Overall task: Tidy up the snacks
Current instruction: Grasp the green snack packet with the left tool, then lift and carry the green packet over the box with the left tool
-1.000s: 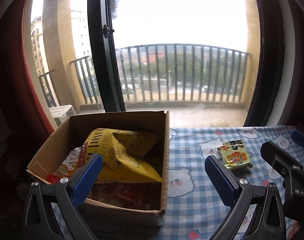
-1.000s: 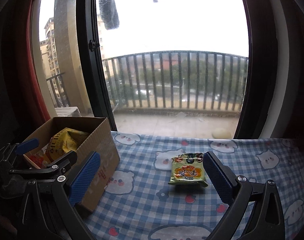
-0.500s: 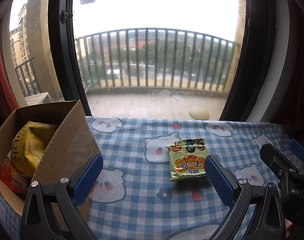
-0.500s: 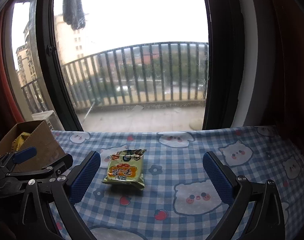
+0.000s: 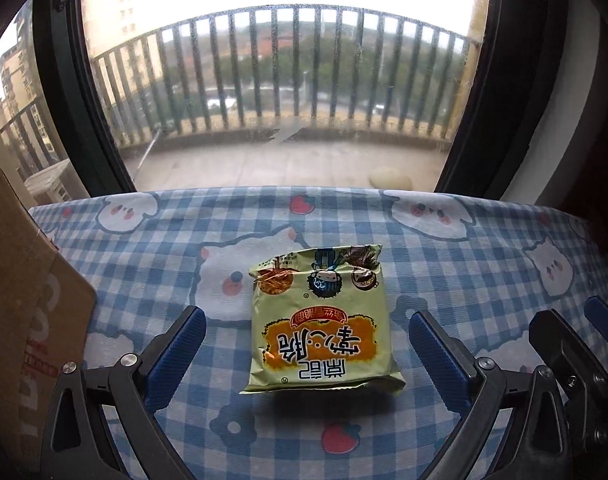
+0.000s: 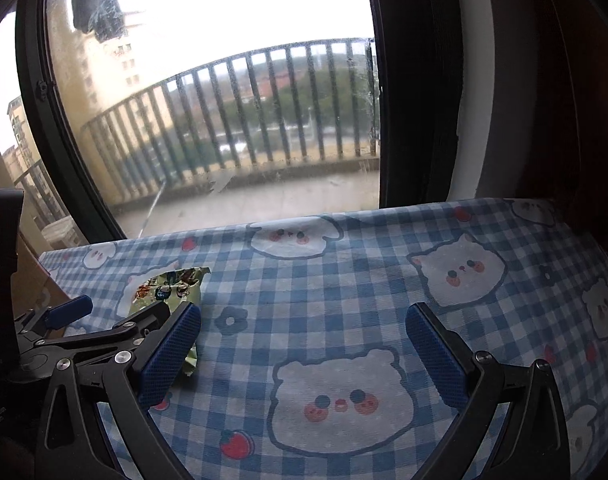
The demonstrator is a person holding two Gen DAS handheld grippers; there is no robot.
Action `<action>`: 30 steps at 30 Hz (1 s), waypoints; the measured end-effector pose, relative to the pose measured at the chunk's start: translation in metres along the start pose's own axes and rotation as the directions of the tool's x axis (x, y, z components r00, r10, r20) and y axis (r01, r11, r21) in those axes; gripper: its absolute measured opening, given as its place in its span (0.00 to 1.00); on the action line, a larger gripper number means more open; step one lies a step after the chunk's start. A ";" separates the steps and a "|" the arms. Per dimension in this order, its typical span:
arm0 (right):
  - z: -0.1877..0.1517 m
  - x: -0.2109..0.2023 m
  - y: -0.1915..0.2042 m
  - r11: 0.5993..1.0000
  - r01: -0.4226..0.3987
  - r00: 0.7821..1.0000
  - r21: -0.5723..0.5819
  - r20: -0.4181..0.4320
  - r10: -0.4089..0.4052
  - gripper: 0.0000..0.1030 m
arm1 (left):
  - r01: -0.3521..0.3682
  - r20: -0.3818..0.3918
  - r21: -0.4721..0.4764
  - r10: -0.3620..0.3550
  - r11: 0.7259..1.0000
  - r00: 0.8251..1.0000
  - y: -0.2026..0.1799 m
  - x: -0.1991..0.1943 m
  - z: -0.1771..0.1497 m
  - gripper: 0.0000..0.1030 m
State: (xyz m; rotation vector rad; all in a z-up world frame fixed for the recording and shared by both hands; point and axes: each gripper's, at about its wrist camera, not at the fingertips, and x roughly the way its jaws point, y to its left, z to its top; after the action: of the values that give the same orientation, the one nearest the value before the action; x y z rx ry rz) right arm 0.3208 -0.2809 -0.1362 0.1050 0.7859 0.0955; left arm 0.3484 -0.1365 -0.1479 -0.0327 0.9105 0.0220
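Left wrist view: left gripper [image 5: 307, 344] jaws spread wide around the noodle snack packet [image 5: 322, 320], which lies flat mid-table on the checked tablecloth [image 5: 464, 264]; the thin crinkly film may slip or crumple on closing. Cardboard box [image 5: 28, 304] at left edge. Right wrist view: right gripper [image 6: 304, 340] open, empty, crowding the packet's right side.

glossy crinkled foil snack packet [image 5: 322, 320] on matt checked cloth tablecloth [image 5: 444, 248], beside rough brown cardboard box [image 5: 28, 280].
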 end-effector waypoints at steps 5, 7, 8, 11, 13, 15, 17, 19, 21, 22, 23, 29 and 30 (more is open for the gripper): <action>-0.006 0.015 -0.006 1.000 0.000 1.000 -0.007 -0.021 0.000 1.00 | -0.007 -0.040 0.012 0.007 1.000 0.999 -0.008 0.025 -0.006 0.98; -0.008 0.021 -0.006 1.000 -0.005 0.999 -0.010 -0.034 0.004 1.00 | -0.008 -0.062 0.013 0.009 1.000 0.998 -0.009 0.034 -0.008 0.93; -0.009 0.024 -0.006 1.000 -0.003 0.999 -0.012 -0.041 0.002 1.00 | -0.007 -0.071 0.013 0.008 1.000 0.997 -0.009 0.037 -0.009 0.91; -0.011 0.031 -0.006 1.000 -0.002 0.998 -0.019 -0.062 0.001 1.00 | -0.012 -0.059 0.011 0.013 1.000 0.998 -0.009 0.040 -0.010 0.85; -0.012 0.033 -0.006 1.000 -0.004 0.998 -0.018 -0.066 0.003 1.00 | -0.016 -0.055 0.016 0.017 1.000 0.998 -0.009 0.037 -0.010 0.78; -0.012 0.033 -0.005 1.000 -0.004 0.998 -0.016 -0.067 0.003 1.00 | -0.006 -0.052 0.025 0.008 1.000 0.999 -0.008 0.036 -0.010 0.77; -0.012 0.033 -0.006 1.000 -0.007 0.998 -0.019 -0.066 0.006 1.00 | -0.006 -0.050 0.025 0.007 1.000 0.999 -0.006 0.034 -0.011 0.77; -0.012 0.033 -0.005 1.000 -0.012 0.998 -0.018 -0.068 0.010 1.00 | 0.007 -0.055 0.019 -0.006 1.000 0.998 -0.002 0.029 -0.015 0.77; -0.012 0.030 -0.004 1.000 -0.010 0.998 -0.013 -0.064 0.009 1.00 | 0.008 -0.049 0.035 -0.006 0.999 0.999 0.000 0.021 -0.018 0.77; -0.013 0.028 -0.003 1.000 -0.009 0.998 -0.006 -0.061 0.009 1.00 | 0.008 -0.041 0.051 -0.006 0.999 0.999 0.000 0.016 -0.021 0.77; -0.013 0.025 -0.003 1.000 -0.010 0.998 0.002 -0.059 0.010 1.00 | 0.008 -0.034 0.066 -0.006 0.998 0.999 0.000 0.010 -0.023 0.77; -0.018 0.002 0.011 1.000 -0.016 0.998 0.027 -0.056 0.017 1.00 | 0.038 0.030 0.107 -0.042 0.994 0.999 0.004 -0.033 -0.033 0.77; -0.019 -0.003 0.015 1.000 -0.016 0.999 0.023 -0.051 0.017 1.00 | 0.044 0.041 0.115 -0.049 0.992 0.998 0.005 -0.041 -0.035 0.77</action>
State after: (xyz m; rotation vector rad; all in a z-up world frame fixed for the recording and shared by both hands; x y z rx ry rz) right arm 0.3041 -0.2657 -0.1452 0.1305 0.8377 0.1053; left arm 0.2950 -0.1333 -0.1370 0.0524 0.8660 -0.0719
